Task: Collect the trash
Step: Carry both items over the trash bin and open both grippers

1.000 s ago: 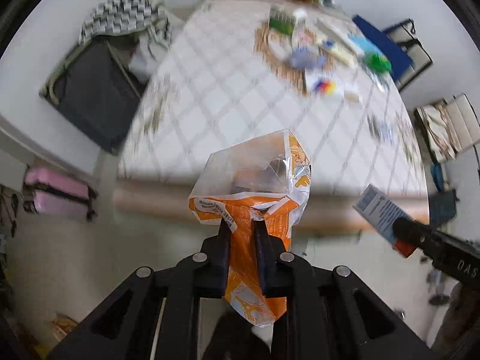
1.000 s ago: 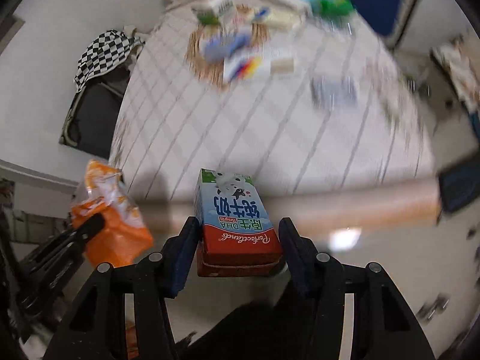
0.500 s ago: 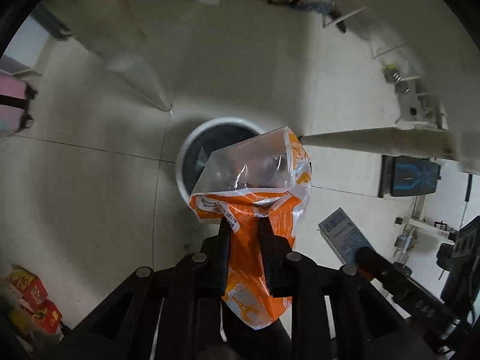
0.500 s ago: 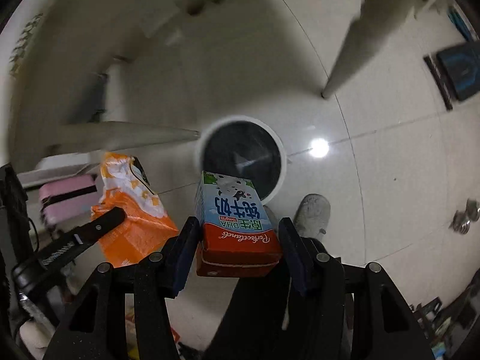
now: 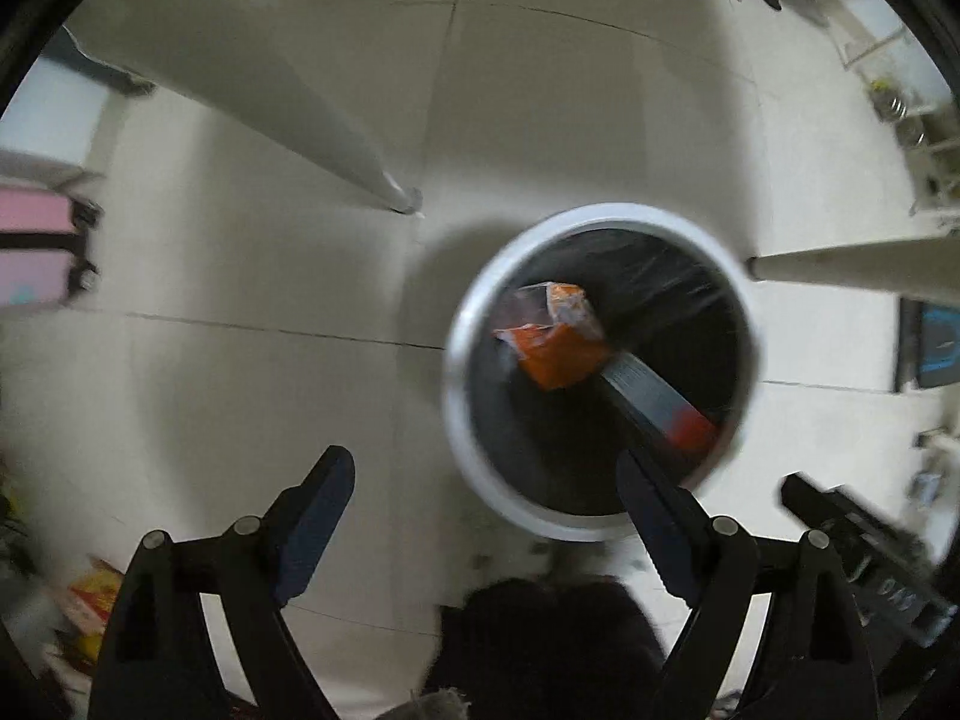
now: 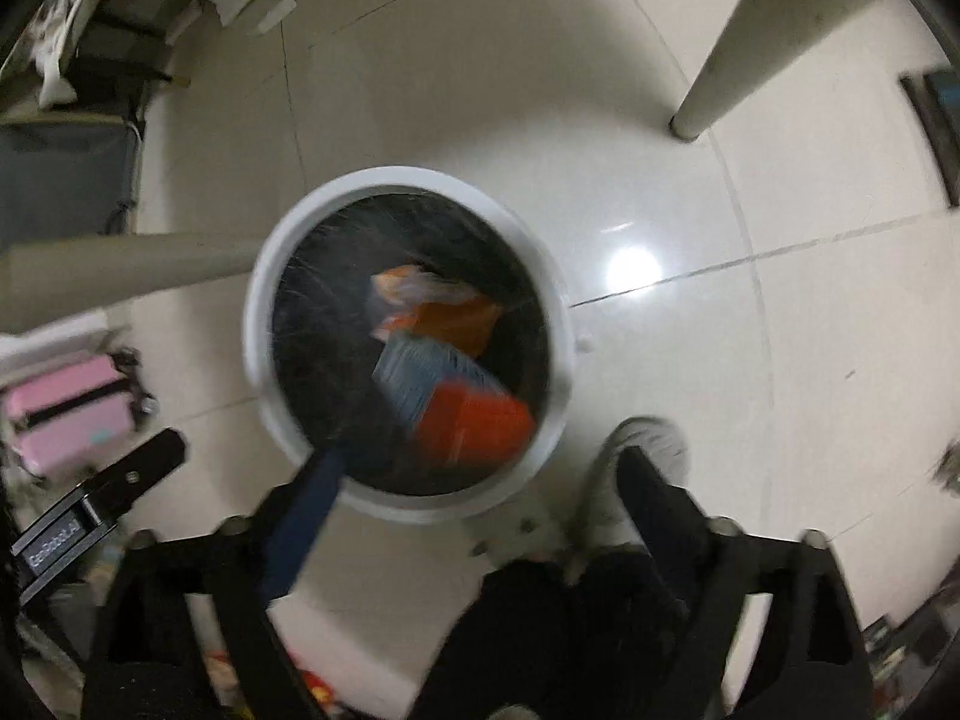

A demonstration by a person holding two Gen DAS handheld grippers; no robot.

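Both grippers, left gripper (image 5: pixel 486 483) and right gripper (image 6: pixel 480 486), have just spread their jaws, empty, above the bin (image 5: pixel 462 420) holding orange wrapper (image 5: pixel 555 348) and milk carton (image 6: pixel 456 402)

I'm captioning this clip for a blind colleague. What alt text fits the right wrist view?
Looking down, a white-rimmed trash bin with a dark liner holds an orange wrapper and a blue-and-red milk carton. The right gripper hangs above with jaws open and empty, having just opened, over a pale tiled floor.
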